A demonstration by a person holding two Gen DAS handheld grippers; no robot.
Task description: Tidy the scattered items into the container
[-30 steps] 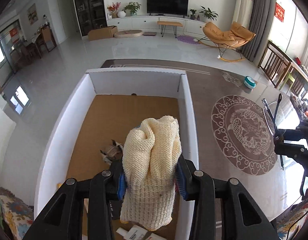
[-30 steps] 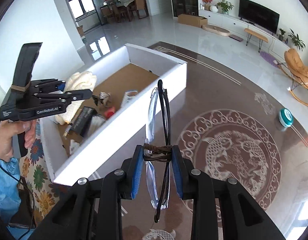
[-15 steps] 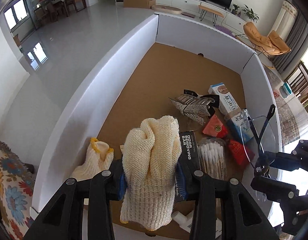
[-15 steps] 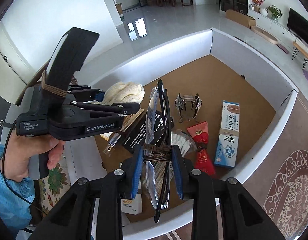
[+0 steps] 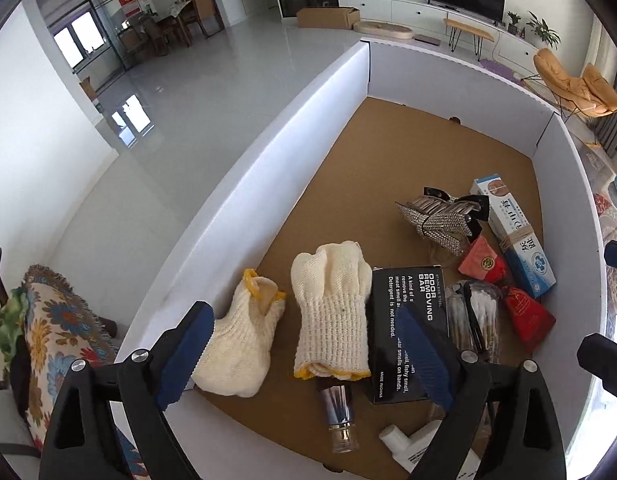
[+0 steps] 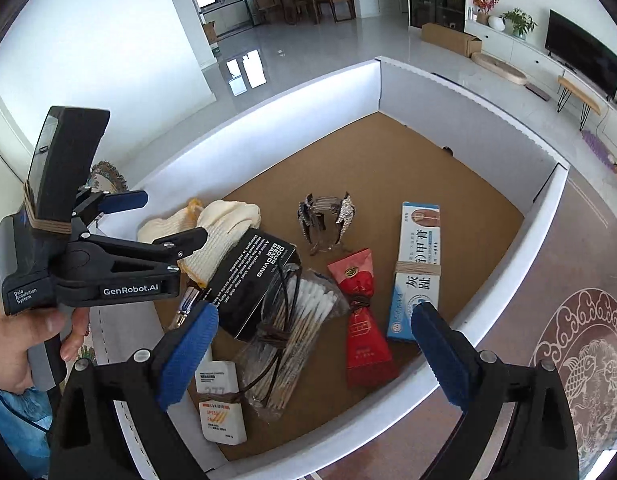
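Observation:
A white-walled box (image 5: 268, 152) with a brown cardboard floor fills both views. My left gripper (image 5: 304, 320) hovers over its near end with jaws opening. A cream knit glove (image 5: 332, 312) lies loose on the floor below them, untouched by the pads, beside a second glove (image 5: 240, 344). My right gripper (image 6: 314, 316) also has its jaws opening. The dark-framed glasses (image 6: 282, 320) lie free beneath it on a bag of cotton swabs (image 6: 308, 320). In the right wrist view the left gripper (image 6: 168, 216) is at the left, held by a person's hand (image 6: 28, 340).
In the box lie a black soap-bar carton (image 5: 408, 320), a sparkly hair claw (image 5: 440, 220), a toothpaste box (image 5: 512, 236), a red pouch (image 5: 520, 308), a small bottle (image 5: 338, 412) and a sunscreen pack (image 6: 222, 404). A patterned cushion (image 5: 52, 340) sits outside on the left.
Both grippers came over the box, sank and opened. The glove dropped from the left jaws onto the box floor. The glasses dropped from the right jaws onto the swab bag.

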